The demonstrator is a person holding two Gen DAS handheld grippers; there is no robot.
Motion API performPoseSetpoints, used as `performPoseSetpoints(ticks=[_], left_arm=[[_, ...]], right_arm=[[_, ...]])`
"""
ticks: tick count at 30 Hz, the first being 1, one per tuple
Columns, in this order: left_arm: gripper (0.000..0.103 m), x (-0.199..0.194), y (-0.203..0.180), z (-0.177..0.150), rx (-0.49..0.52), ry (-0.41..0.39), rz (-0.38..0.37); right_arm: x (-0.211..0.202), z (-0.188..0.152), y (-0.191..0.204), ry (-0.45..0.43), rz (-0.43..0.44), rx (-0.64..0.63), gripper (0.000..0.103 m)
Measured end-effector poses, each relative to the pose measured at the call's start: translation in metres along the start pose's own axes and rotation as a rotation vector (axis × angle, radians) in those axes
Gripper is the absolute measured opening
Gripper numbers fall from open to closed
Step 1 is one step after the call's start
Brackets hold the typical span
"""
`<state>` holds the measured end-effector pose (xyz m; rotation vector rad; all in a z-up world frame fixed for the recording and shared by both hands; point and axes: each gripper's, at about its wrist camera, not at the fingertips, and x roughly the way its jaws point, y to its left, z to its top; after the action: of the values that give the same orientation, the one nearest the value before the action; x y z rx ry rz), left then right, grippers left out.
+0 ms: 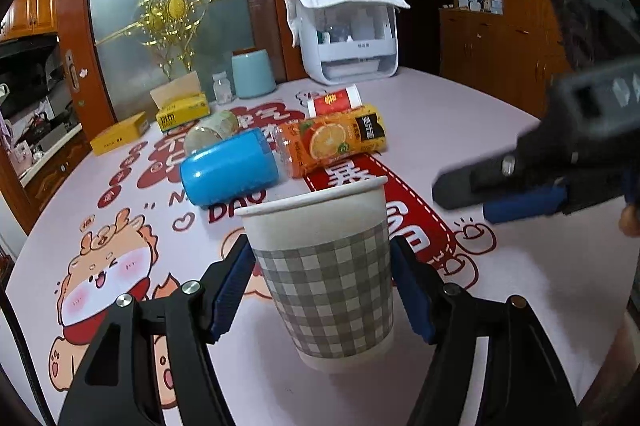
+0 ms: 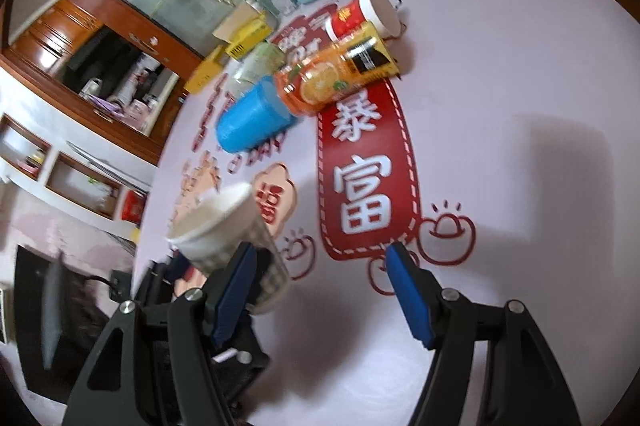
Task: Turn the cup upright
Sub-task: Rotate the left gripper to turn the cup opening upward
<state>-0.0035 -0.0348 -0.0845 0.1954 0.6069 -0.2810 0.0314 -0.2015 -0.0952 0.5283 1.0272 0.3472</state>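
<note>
A paper cup (image 1: 326, 274) with a grey check pattern stands upright, mouth up, on the printed tablecloth (image 1: 460, 130). My left gripper (image 1: 322, 284) is around it with a blue pad on each side; there is a small gap at each pad, so the jaws stand open. In the right wrist view the same cup (image 2: 228, 242) shows at lower left, blurred, with the left gripper behind it. My right gripper (image 2: 320, 290) is open and empty above the cloth, to the right of the cup. It also shows in the left wrist view (image 1: 520, 186), blurred.
A blue cup (image 1: 230, 172), an orange juice bottle (image 1: 334, 140), a red-and-white cup (image 1: 336, 100) and a clear jar (image 1: 210, 132) lie on their sides behind the paper cup. Yellow boxes (image 1: 120, 134), a pale blue canister (image 1: 253, 73) and a white appliance (image 1: 348, 34) stand at the far edge.
</note>
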Motion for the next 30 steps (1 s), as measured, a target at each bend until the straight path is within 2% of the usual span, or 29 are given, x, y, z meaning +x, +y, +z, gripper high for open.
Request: performPoseSetpoints(ticks=[4, 7, 12, 23, 30], left_arm=[[0.068, 0.001, -0.001, -0.002, 0.001, 0.036, -0.028], [0.073, -0.001, -0.001, -0.003, 0.003, 0.047, -0.041], [0.073, -0.005, 0.002, -0.001, -0.010, 0.040, -0.050], [0.071, -0.003, 0.004, 0.006, 0.001, 0.004, 0.001], [0.071, 0.010, 0.005, 0.013, -0.007, 0.037, 0.034]], right_arm=[[-0.002, 0.003, 0.006, 0.002, 0.049, -0.004, 0.068], [-0.001, 0.004, 0.010, 0.006, 0.075, -0.005, 0.068], [-0.001, 0.004, 0.014, 0.004, 0.071, -0.016, 0.068], [-0.002, 0.004, 0.014, -0.008, 0.061, -0.022, 0.068], [0.000, 0.003, 0.010, -0.011, 0.042, -0.023, 0.068]])
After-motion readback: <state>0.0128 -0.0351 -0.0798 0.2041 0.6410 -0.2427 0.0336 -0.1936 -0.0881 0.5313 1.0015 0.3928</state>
